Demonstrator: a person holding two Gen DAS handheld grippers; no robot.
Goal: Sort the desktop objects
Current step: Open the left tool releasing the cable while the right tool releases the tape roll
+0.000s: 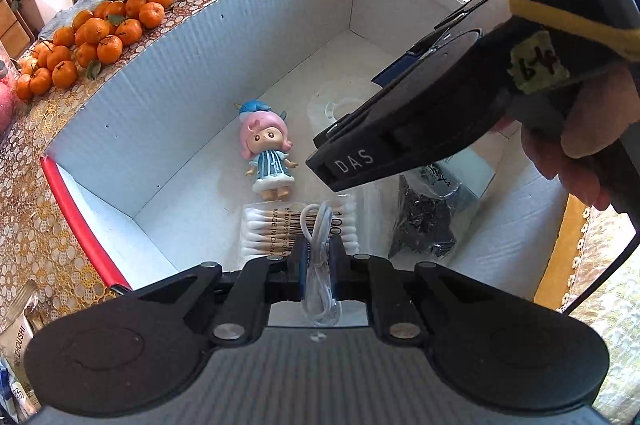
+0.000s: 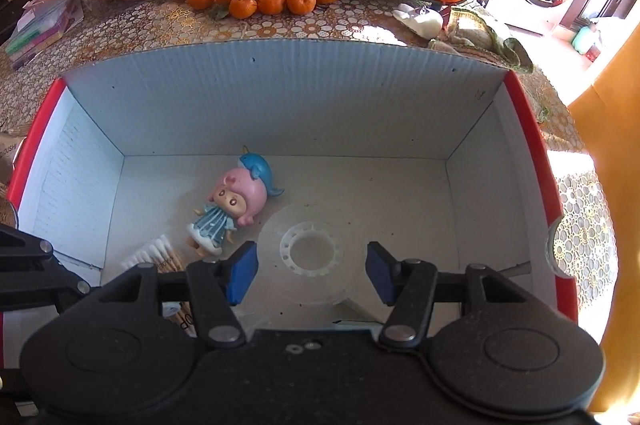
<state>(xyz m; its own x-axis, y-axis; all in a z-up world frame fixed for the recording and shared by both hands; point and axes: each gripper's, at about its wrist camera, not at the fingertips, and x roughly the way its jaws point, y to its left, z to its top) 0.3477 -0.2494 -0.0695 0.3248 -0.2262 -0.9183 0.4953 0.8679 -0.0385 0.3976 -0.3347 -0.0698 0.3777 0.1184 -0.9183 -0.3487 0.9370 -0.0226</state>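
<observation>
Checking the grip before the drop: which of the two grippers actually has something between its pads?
The left gripper: its pads are clamped on a coiled white cable above the box. The right gripper stands open and empty over the clear spool.

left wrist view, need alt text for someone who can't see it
The left claw, shut on a coiled white cable, hangs over an open white box holding a doll, cotton swabs and a dark packet. The right claw reaches in from the right.
</observation>
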